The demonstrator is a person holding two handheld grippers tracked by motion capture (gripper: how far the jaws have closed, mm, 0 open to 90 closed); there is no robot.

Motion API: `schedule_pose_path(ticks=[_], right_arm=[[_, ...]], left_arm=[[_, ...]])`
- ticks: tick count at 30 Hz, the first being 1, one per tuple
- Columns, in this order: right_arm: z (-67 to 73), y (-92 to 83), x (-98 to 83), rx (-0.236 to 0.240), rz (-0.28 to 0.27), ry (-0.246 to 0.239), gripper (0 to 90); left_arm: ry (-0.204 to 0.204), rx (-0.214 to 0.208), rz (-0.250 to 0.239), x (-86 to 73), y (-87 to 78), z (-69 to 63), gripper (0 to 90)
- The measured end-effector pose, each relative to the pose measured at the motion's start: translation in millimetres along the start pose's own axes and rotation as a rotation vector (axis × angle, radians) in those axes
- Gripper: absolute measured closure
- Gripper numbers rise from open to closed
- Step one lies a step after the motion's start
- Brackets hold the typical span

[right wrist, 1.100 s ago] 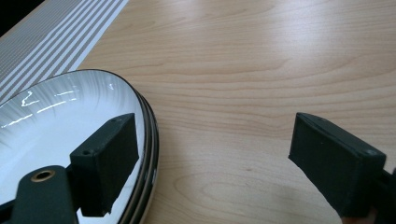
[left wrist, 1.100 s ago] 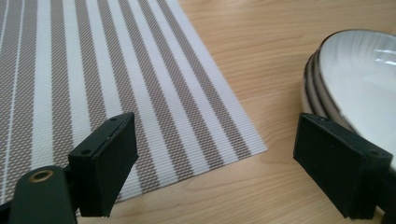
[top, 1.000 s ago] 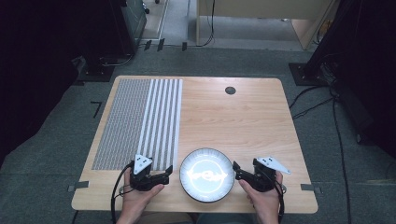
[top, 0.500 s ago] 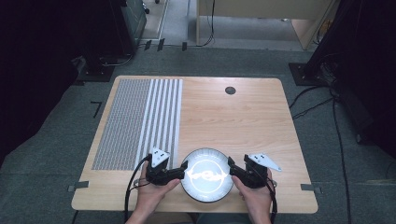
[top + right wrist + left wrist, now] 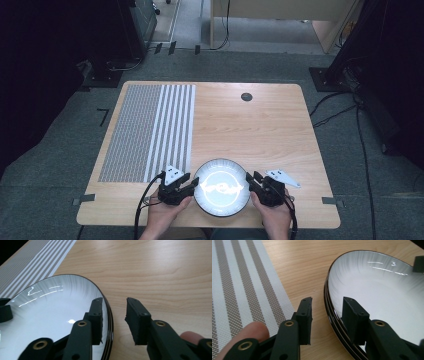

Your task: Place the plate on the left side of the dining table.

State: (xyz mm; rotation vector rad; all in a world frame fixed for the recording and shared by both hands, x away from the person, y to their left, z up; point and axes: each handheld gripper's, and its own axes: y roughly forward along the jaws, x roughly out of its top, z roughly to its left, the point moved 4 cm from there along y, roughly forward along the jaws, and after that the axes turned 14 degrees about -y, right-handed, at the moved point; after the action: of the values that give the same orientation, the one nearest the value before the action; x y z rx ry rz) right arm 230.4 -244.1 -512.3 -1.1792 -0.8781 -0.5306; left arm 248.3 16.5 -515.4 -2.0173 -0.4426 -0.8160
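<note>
A white plate (image 5: 221,187) with a dark rim lies near the front edge of the wooden table (image 5: 260,130). My left gripper (image 5: 192,187) is at its left rim and my right gripper (image 5: 250,181) at its right rim. In the left gripper view the plate (image 5: 382,290) has its rim between the jaws of the left gripper (image 5: 328,307), one jaw inside and one outside, with a gap still showing. In the right gripper view the rim of the plate (image 5: 50,315) likewise stands between the jaws of the right gripper (image 5: 113,307). Both pairs of jaws have just been closing around the rim.
A grey and white striped placemat (image 5: 150,130) covers the table's left part, close to the left gripper. A small dark round grommet (image 5: 246,96) sits near the far edge. Cables trail on the floor at the right.
Both hands have moved inward from beside the plate to its rim. The jaws of both grippers have narrowed around the rim. The plate has not moved.
</note>
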Motion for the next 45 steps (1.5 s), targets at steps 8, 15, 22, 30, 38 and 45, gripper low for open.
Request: schedule_pose_path(ticks=[8,15,22,30,38,45], right_arm=[[6.3,1.7,-3.2,0.040,0.029,0.023,77.8],[6.1,3.6,-4.7,0.030,0.029,0.050,80.0],[6.7,3.6,-4.5,0.007,0.036,0.056,84.4],[0.6,2.9,-4.0,0.049,0.039,0.151,85.4],[-10.4,-4.5,0.5,0.123,0.012,0.273,90.0],[-12.5,-3.2,-1.8,0.172,0.059,0.267,87.2]], left_arm=[[-0.036,-0.062,0.043,-1.9,0.4,-1.8,70.9],[-0.027,-0.055,0.036,-2.8,1.4,-2.6,72.0],[-0.023,-0.043,0.030,-3.2,1.7,-3.8,72.4],[-0.022,-0.050,0.031,-3.2,2.9,-3.0,71.1],[-0.023,-0.059,0.050,-5.3,4.9,-2.4,66.7],[-0.027,-0.059,0.049,-5.5,5.0,-2.9,66.3]])
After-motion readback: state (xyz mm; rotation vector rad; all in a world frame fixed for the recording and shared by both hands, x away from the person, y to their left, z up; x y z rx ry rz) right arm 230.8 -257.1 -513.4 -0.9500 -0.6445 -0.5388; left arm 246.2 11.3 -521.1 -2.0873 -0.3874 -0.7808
